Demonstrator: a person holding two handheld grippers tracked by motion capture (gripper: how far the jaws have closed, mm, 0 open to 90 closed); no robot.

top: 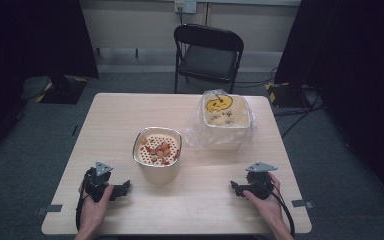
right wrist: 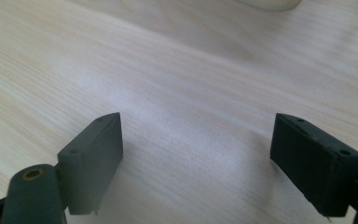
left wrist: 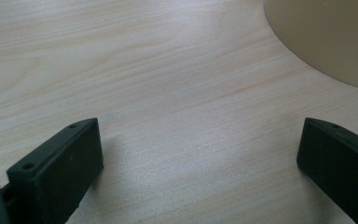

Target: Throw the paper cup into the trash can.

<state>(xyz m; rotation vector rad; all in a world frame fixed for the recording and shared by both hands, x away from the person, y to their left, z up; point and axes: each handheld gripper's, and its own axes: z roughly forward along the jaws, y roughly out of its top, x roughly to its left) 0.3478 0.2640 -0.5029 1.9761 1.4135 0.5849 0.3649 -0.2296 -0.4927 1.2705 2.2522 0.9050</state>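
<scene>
A cream round pot with a perforated insert holding reddish-orange pieces stands in the middle of the wooden table. Behind it to the right is a cream square tub lined with a clear plastic bag, with a yellow object and pale pieces inside. My left gripper rests on the table at the front left, open, nothing between its jaws. The pot's lower wall shows at the upper right of the left gripper view. My right gripper rests at the front right, open and empty.
A black folding chair stands beyond the table's far edge. Dark curtains hang on both sides. Cables run over the grey floor at the right. Bare tabletop lies between the two grippers.
</scene>
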